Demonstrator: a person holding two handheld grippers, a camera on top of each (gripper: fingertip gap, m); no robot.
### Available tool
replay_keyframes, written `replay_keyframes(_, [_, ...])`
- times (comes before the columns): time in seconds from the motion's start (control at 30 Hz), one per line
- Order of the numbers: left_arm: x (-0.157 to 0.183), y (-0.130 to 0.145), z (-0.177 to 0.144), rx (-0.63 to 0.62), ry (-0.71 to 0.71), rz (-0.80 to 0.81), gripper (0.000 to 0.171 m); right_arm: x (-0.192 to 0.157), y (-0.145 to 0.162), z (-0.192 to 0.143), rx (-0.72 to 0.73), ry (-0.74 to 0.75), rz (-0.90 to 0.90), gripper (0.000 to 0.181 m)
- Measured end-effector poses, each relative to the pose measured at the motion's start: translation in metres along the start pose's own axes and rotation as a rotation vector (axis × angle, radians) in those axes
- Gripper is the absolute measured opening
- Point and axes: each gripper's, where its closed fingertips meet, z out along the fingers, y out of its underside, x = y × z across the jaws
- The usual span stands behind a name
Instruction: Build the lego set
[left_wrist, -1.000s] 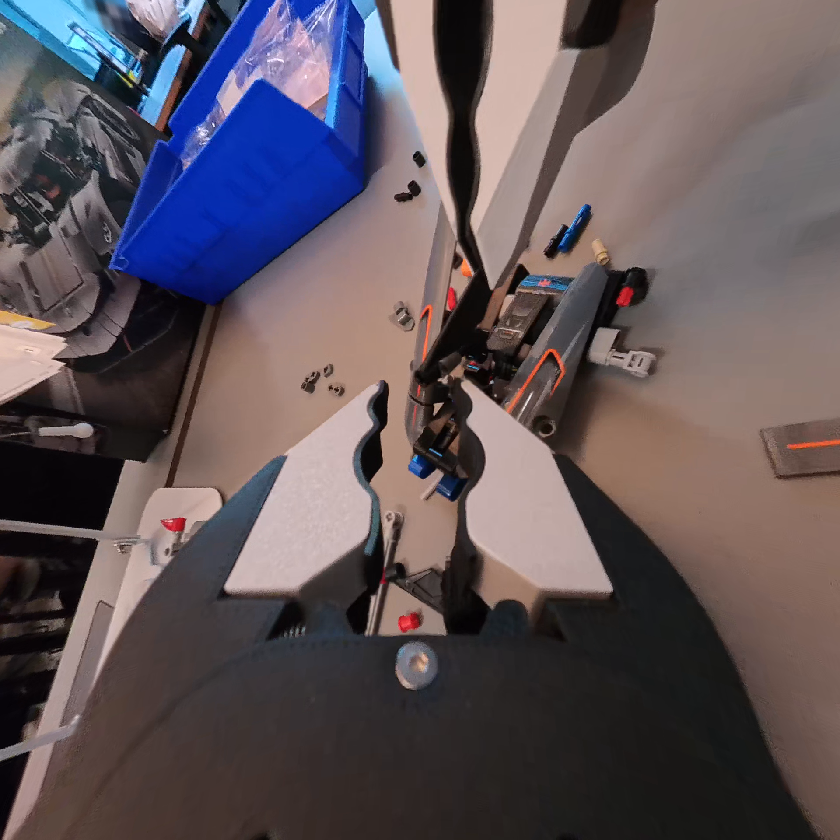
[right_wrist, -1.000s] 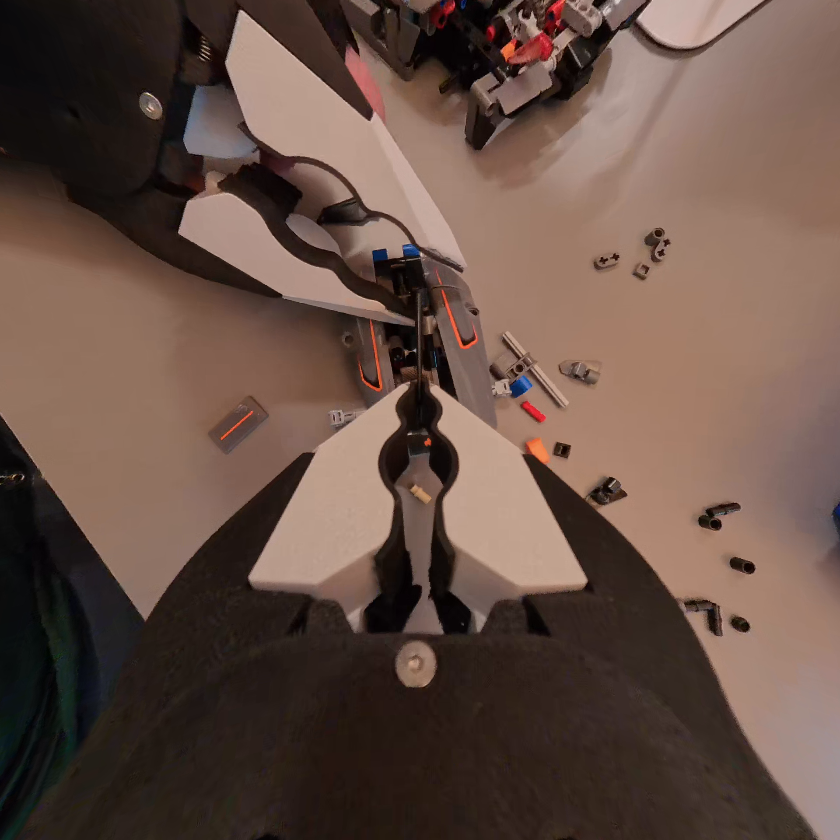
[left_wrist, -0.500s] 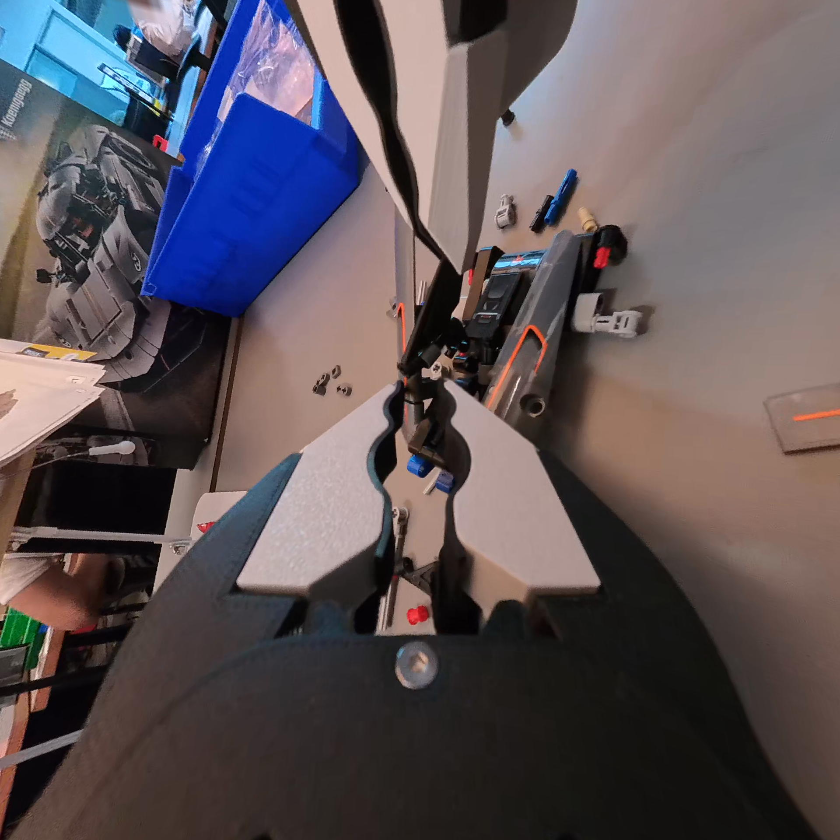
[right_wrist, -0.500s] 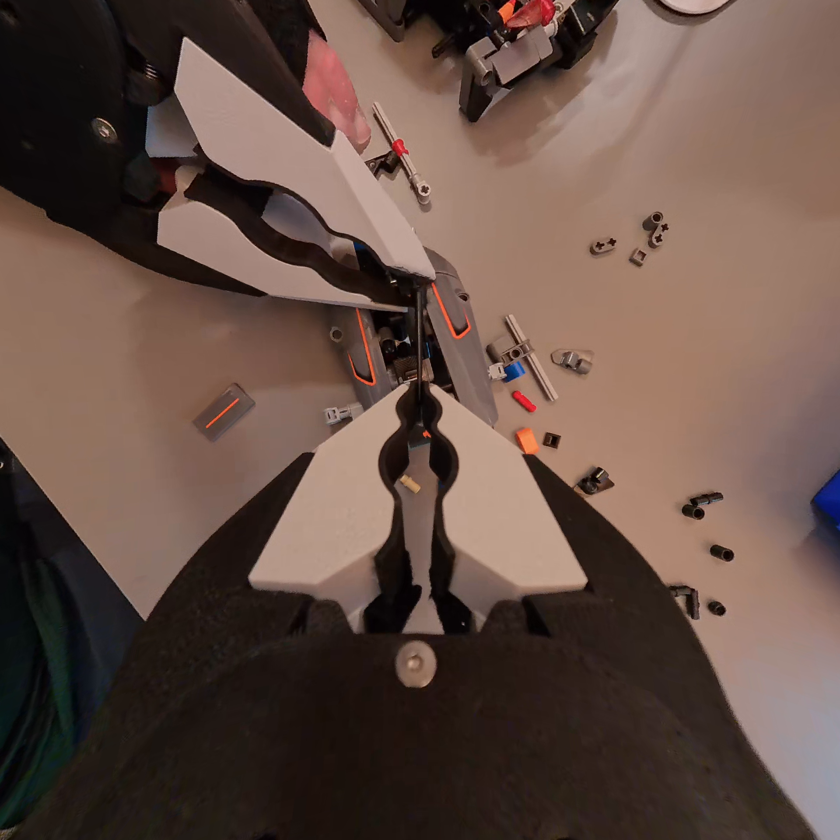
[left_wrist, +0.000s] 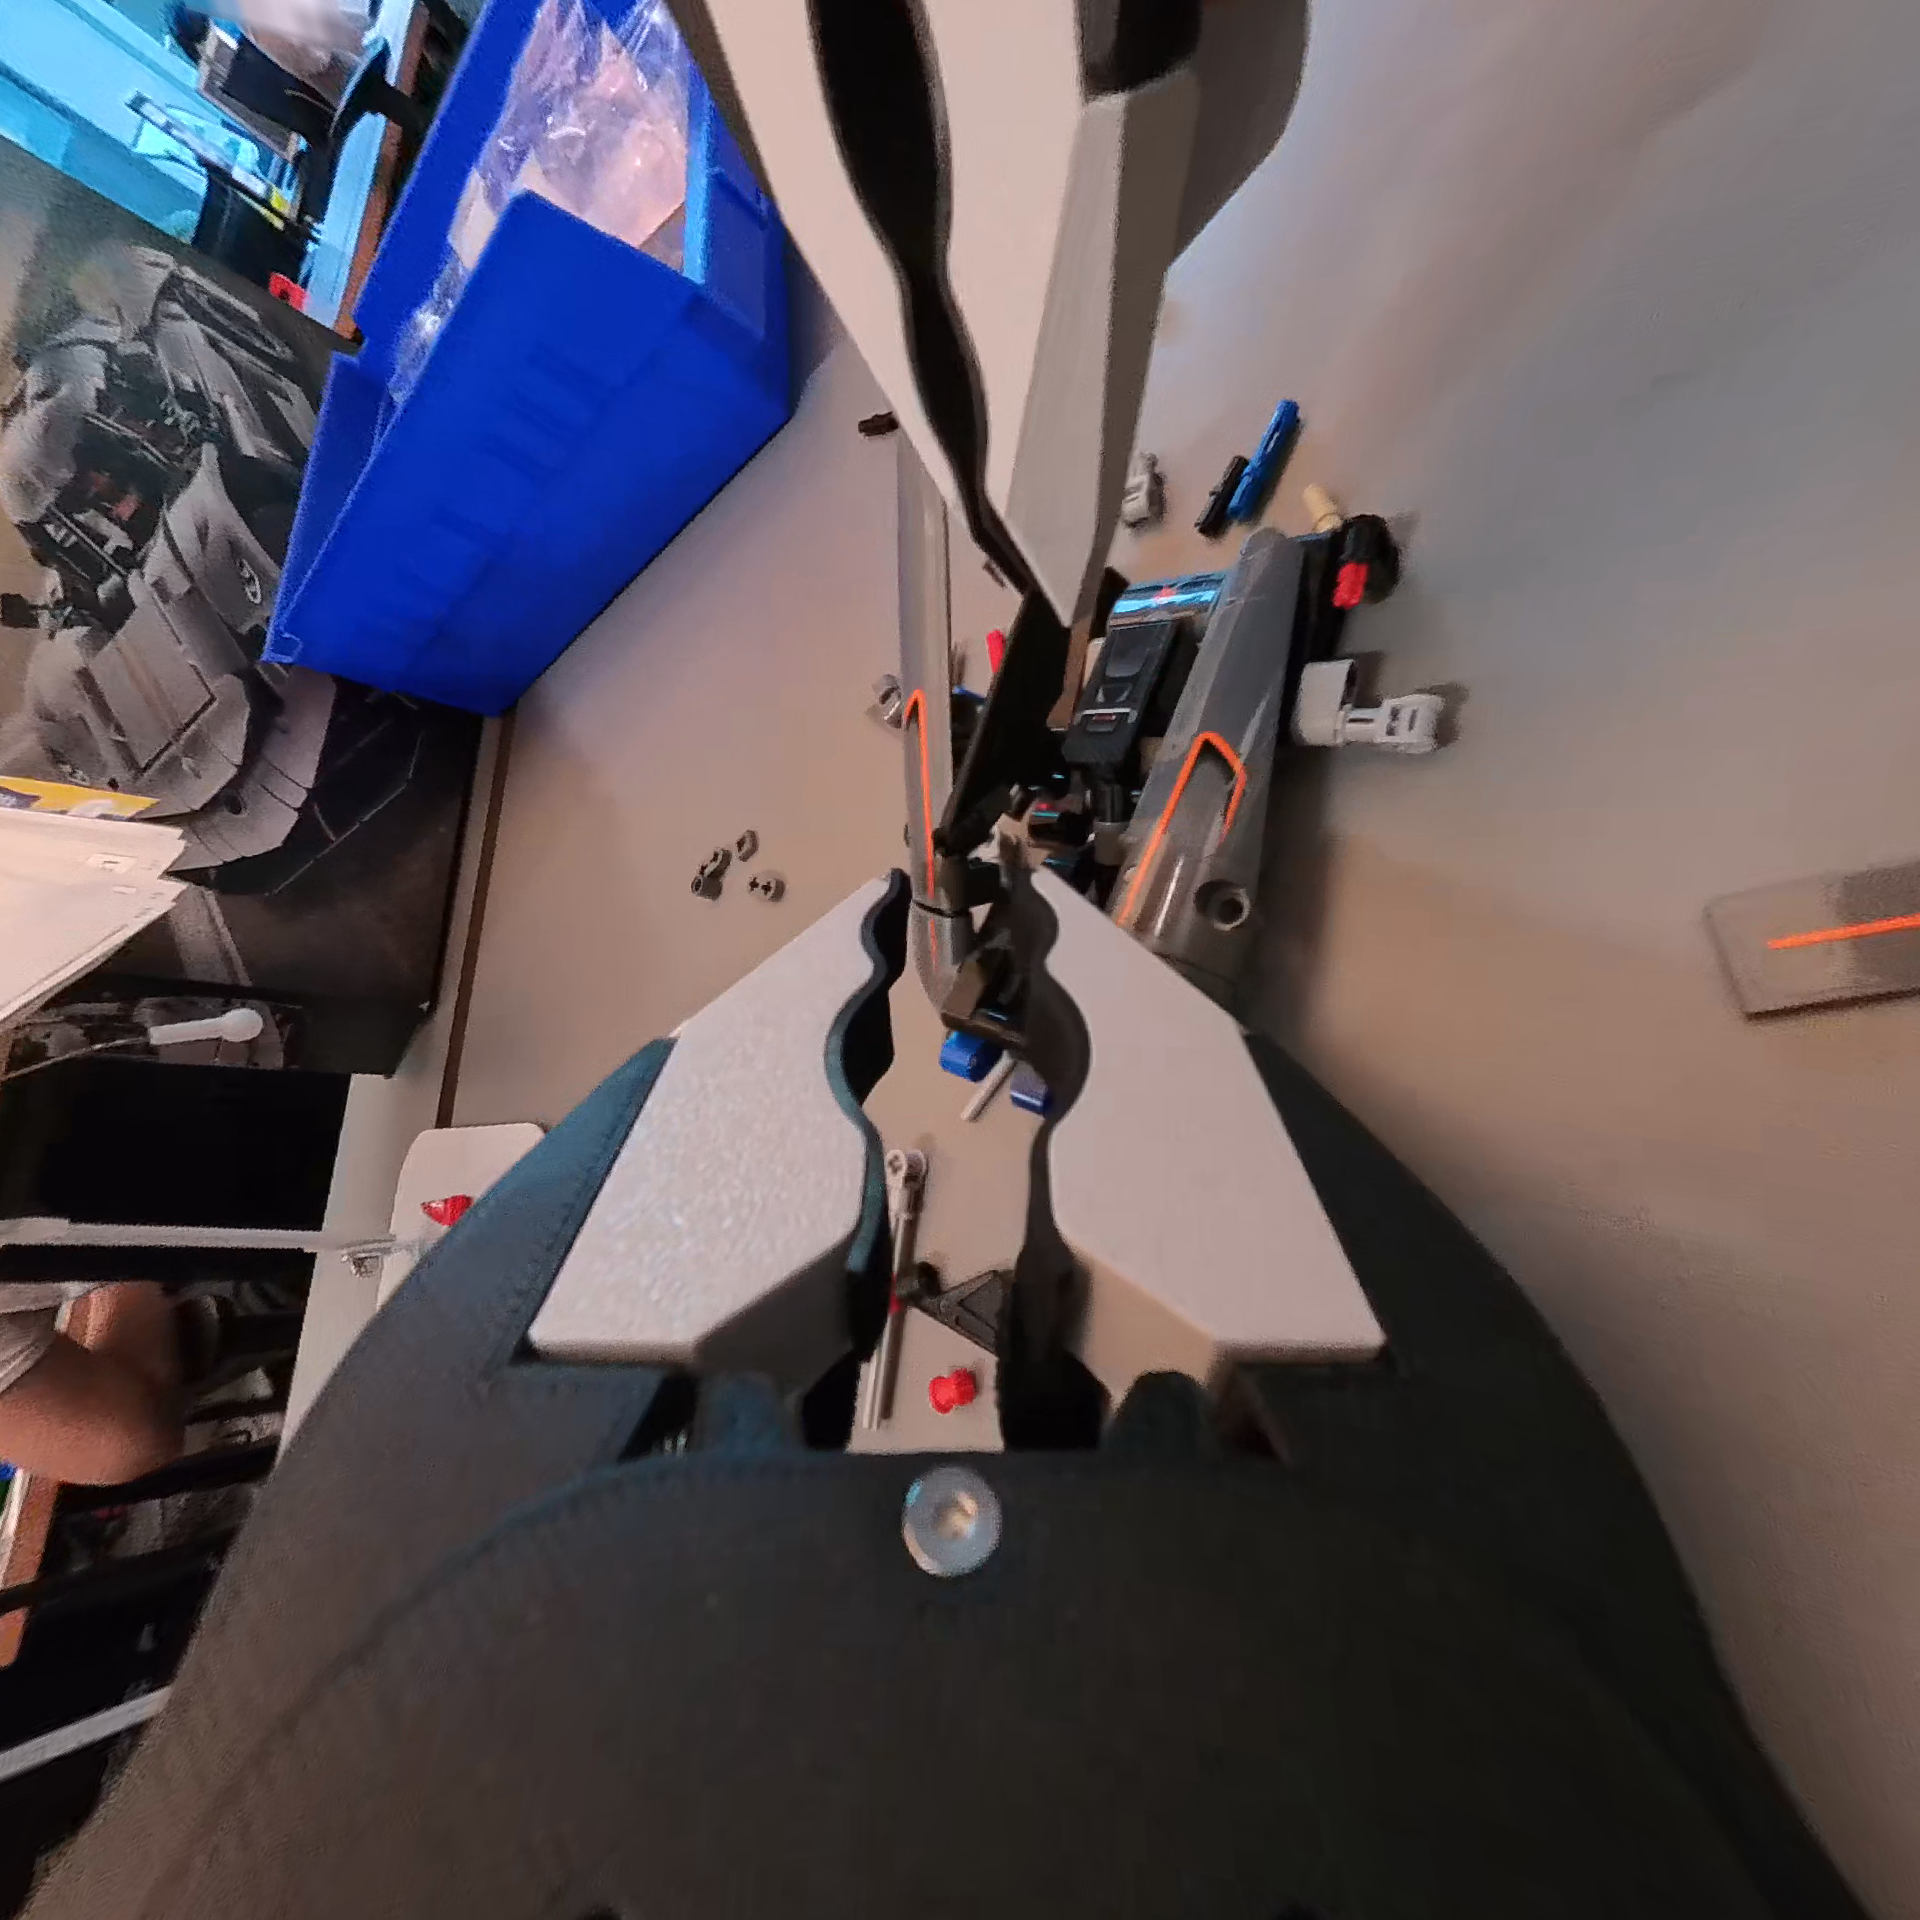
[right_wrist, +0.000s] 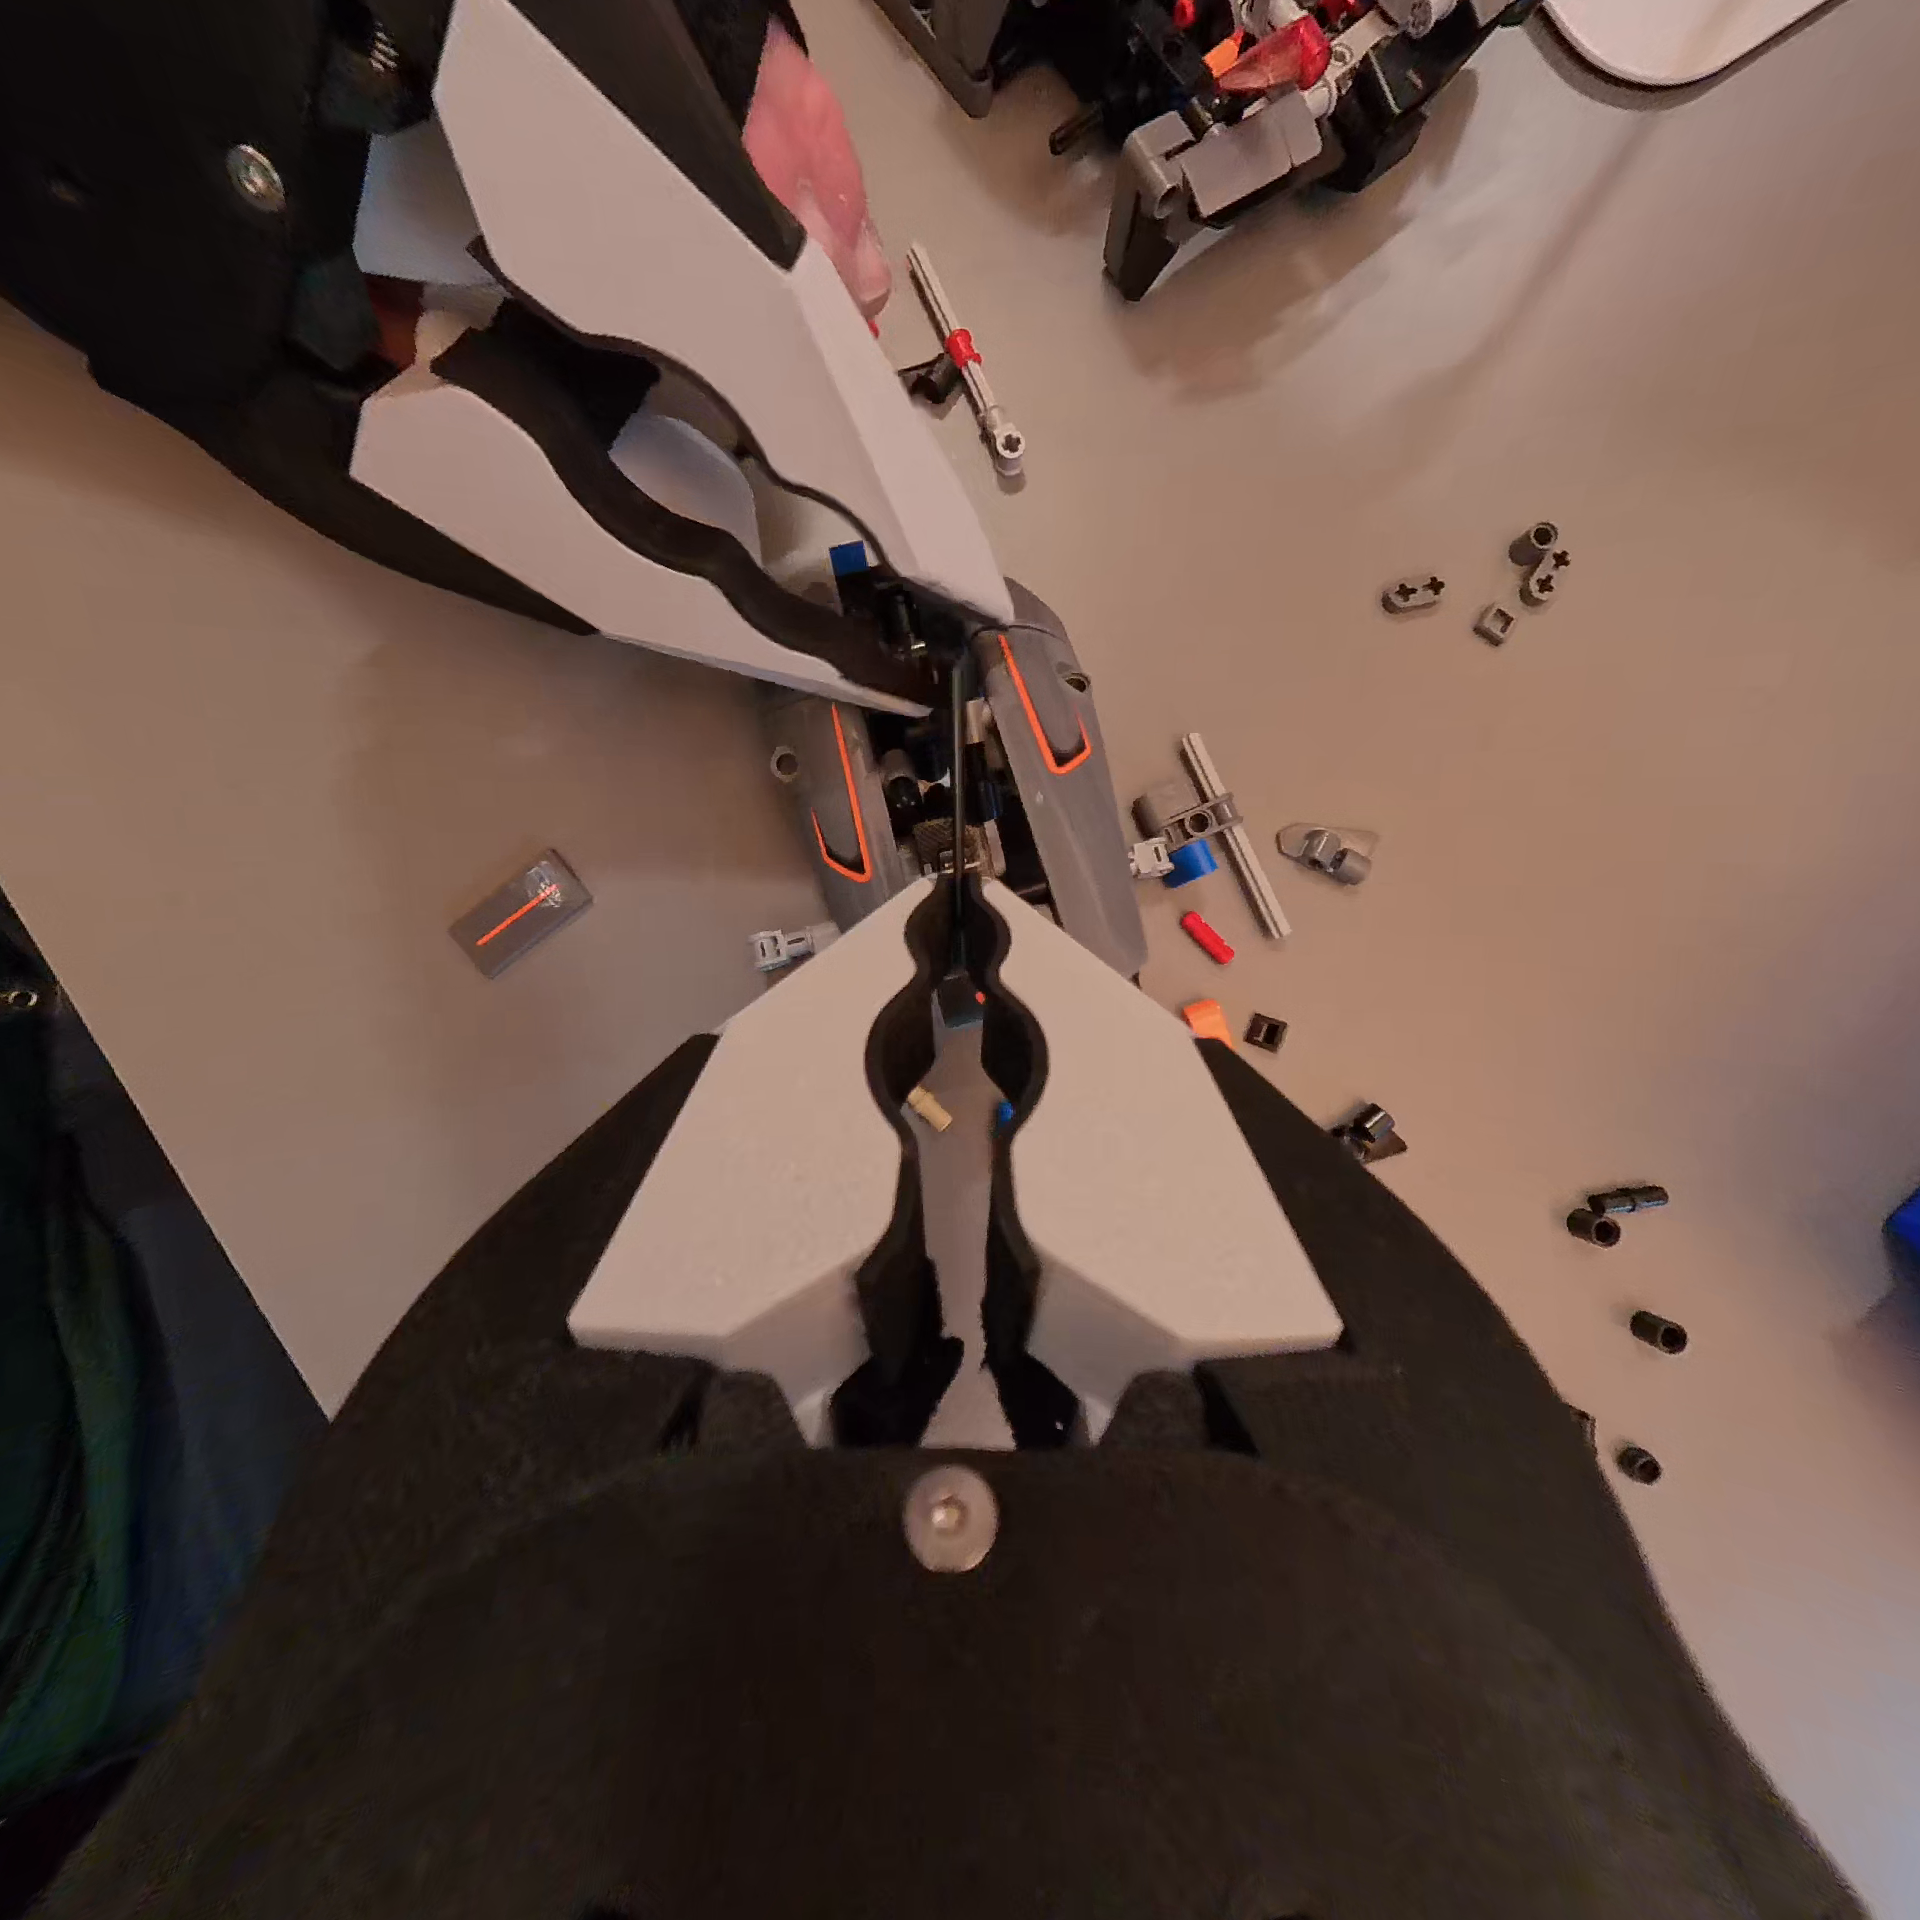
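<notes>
Two wrist cameras look down on a pale grey table (right_wrist: 1558, 364) scattered with small building-toy parts.

In the left wrist view, a printed box (left_wrist: 156, 582) stands at the table's far left edge, with a blue bin (left_wrist: 540, 436) of clear bags beside it. Only this view shows them whole. Right of the bin, the left gripper (left_wrist: 971, 904) has its jaws a little apart, their tips around the black end of the grey and orange lego sub-assembly (left_wrist: 1195, 748), which lies mid-table. Whether they press on it cannot be told here. The right gripper (left_wrist: 1039, 582) reaches in from above. Farther right lies a flat grey tile (left_wrist: 1829, 935) with an orange line, near the table's right edge.

In the right wrist view, the same tile (right_wrist: 520, 914) lies at left. The left gripper (right_wrist: 951, 665) comes in from the upper left, its tips on the far end of the sub-assembly (right_wrist: 1060, 790). The right gripper (right_wrist: 961, 904) is nearly closed, pinching a thin black piece (right_wrist: 961, 790) that stands on edge along the sub-assembly's middle. Only this view shows a larger partly built model (right_wrist: 1247, 135) at the table's far edge, a grey axle (right_wrist: 1236, 831) and loose black pins (right_wrist: 1621, 1216) toward the right.
</notes>
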Motion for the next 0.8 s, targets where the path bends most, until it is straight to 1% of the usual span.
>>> replay_keyframes(0.2, [0.0021, -0.0022, -0.001, -0.006, -0.001, 0.012, 0.017, 0.0, -0.0004, 0.0019, 0.004, -0.001, 0.001, 0.0])
replay_keyframes(0.3, [0.0011, -0.0008, 0.0007, -0.015, -0.007, 0.041, 0.006, 0.0018, -0.0006, 0.0011, 0.003, 0.007, 0.0, 0.0])
replay_keyframes(0.47, [-0.002, -0.002, 0.0027, -0.012, -0.026, 0.049, 0.0, 0.0034, 0.0008, 0.001, -0.001, 0.009, 0.003, 0.0])
replay_keyframes(0.77, [-0.002, -0.0034, 0.0045, -0.005, -0.027, 0.048, 0.0, 0.006, 0.0016, -0.0004, -0.008, 0.032, 0.002, 0.0])
replay_keyframes(0.8, [-0.004, -0.0036, 0.0035, -0.001, -0.037, 0.041, 0.003, 0.0058, 0.0013, -0.0008, -0.007, 0.034, -0.003, 0.0])
